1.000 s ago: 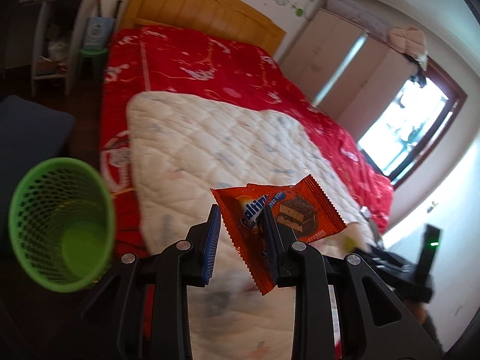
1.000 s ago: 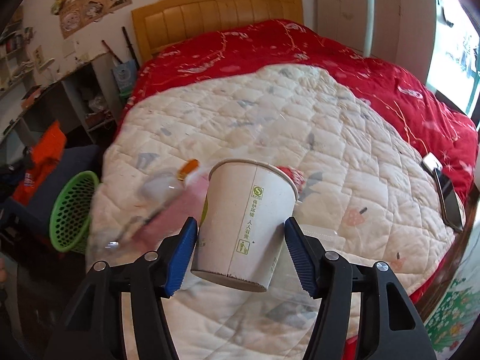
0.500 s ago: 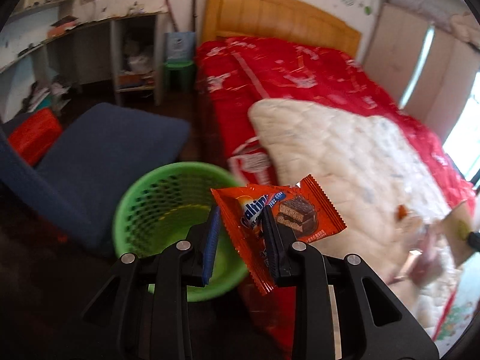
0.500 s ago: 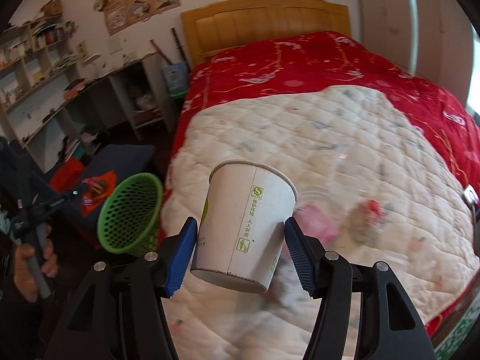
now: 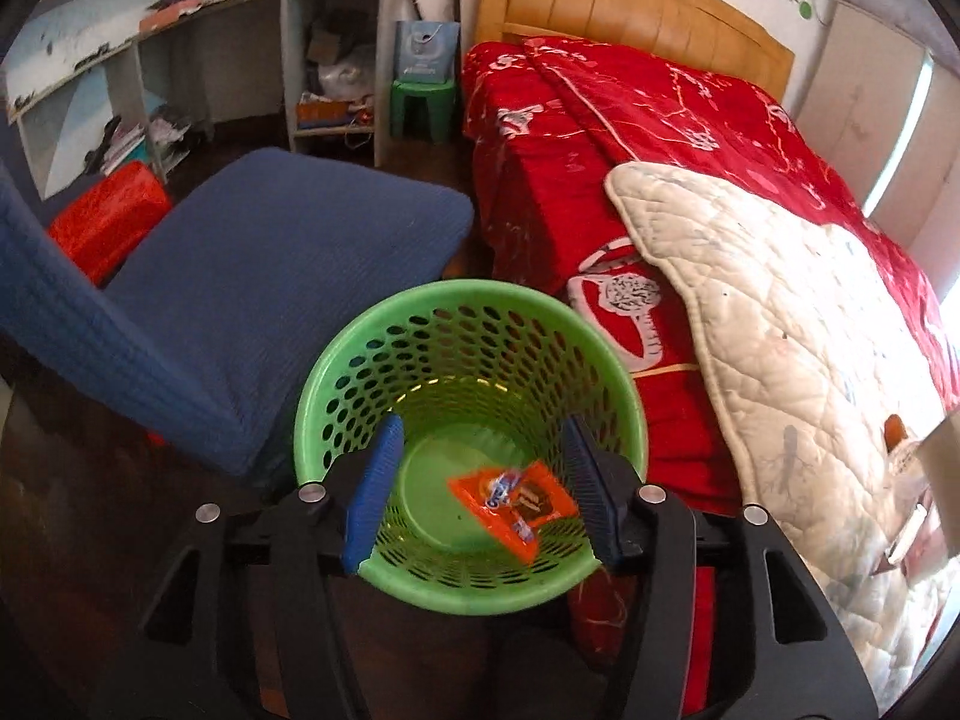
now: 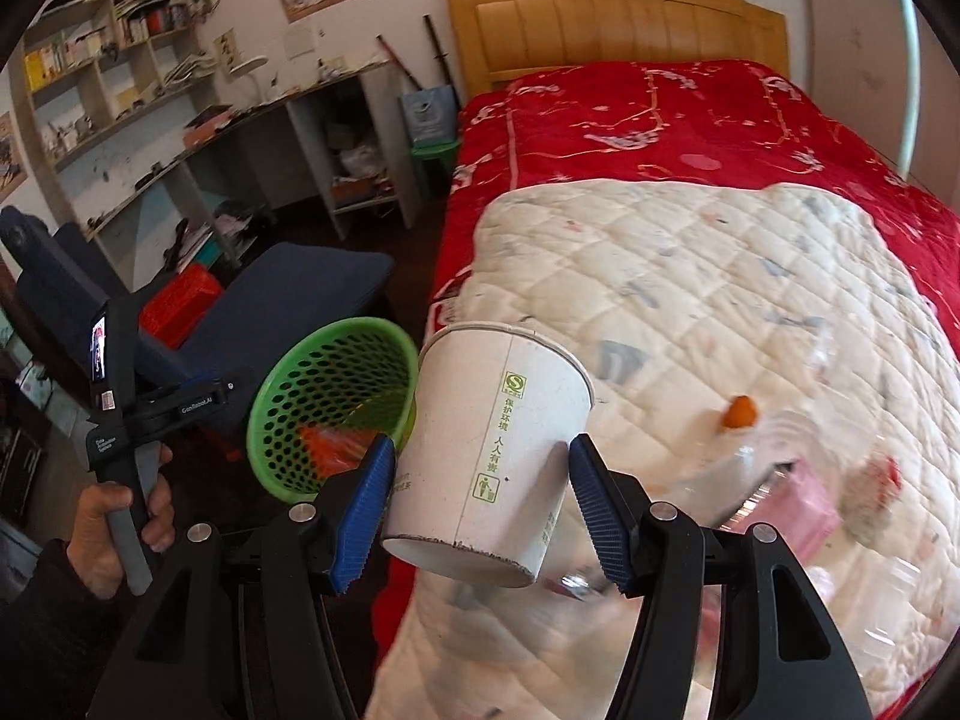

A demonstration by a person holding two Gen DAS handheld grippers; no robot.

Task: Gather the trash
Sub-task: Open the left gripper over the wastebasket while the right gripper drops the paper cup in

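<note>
Over the basket, left gripper [image 5: 480, 486]: jaws have just been opening and now stand spread, pointing down into the green basket [image 5: 336, 372], nothing pinched between the blue pads [image 5: 372, 486].
Orange snack wrapper [image 5: 513, 501]: loose inside the basket, blurred, over the near right part of its floor, free of both pads.
Basket's place: on the dark floor, between the blue chair cushion [image 5: 288, 264] on the left and the red bedspread [image 5: 660, 138] on the right, just beside the bed's edge.
Right gripper [image 6: 480, 504]: pinching a white paper cup [image 6: 492, 456] by its sides, rim tilted up to the far left, base toward the camera.
Beyond the cup: the white quilt [image 6: 690, 276] with a blurred clear plastic bottle [image 6: 774, 480], orange cap, lying at the right.
Left of the cup: the basket, with orange showing through its mesh.
Far left in the right wrist view: a hand [image 6: 120, 516] grips the other gripper's handle.
</note>
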